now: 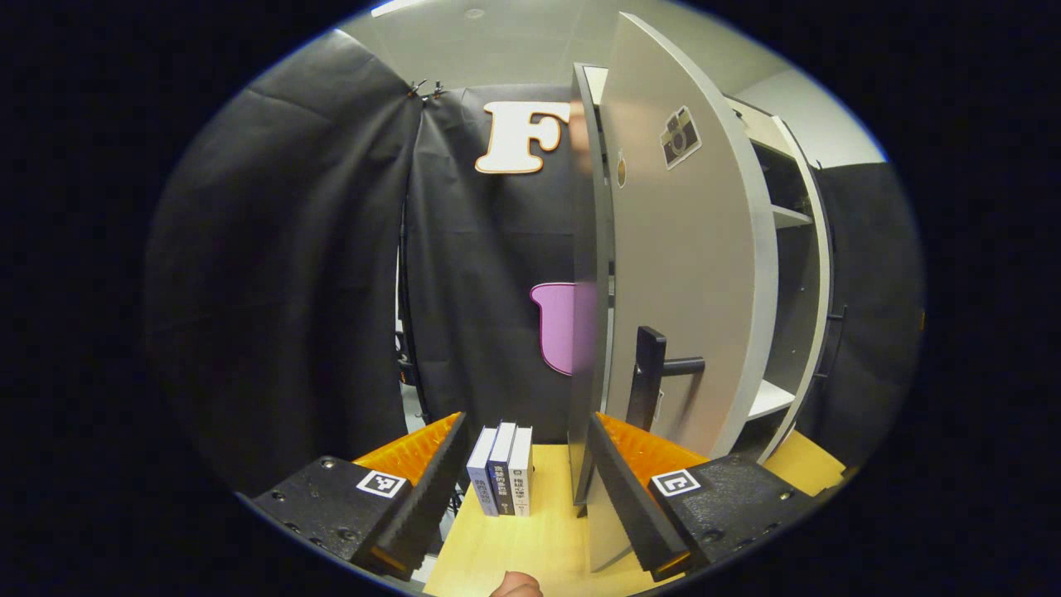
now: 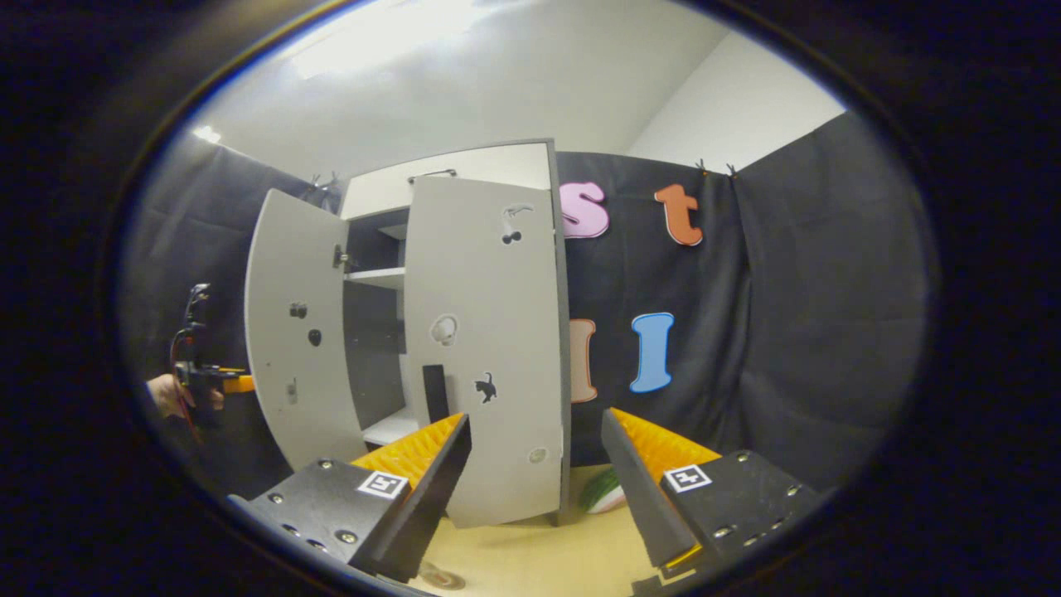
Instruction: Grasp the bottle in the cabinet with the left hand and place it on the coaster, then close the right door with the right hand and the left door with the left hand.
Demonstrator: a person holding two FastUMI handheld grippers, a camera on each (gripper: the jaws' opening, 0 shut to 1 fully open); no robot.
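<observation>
Grey left door [image 1: 688, 282] edge stands between the spread, empty left gripper [image 1: 526, 464] fingers.

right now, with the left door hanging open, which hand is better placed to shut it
Left: the left hand-held gripper is open at the left door's edge, beside its handle; the right hand-held gripper faces the right door.

Our left gripper [image 1: 526, 489] and right gripper [image 2: 535, 489] each had black bodies studded with screws, square black-and-white markers, and ridged pads [image 1: 414, 448].
</observation>
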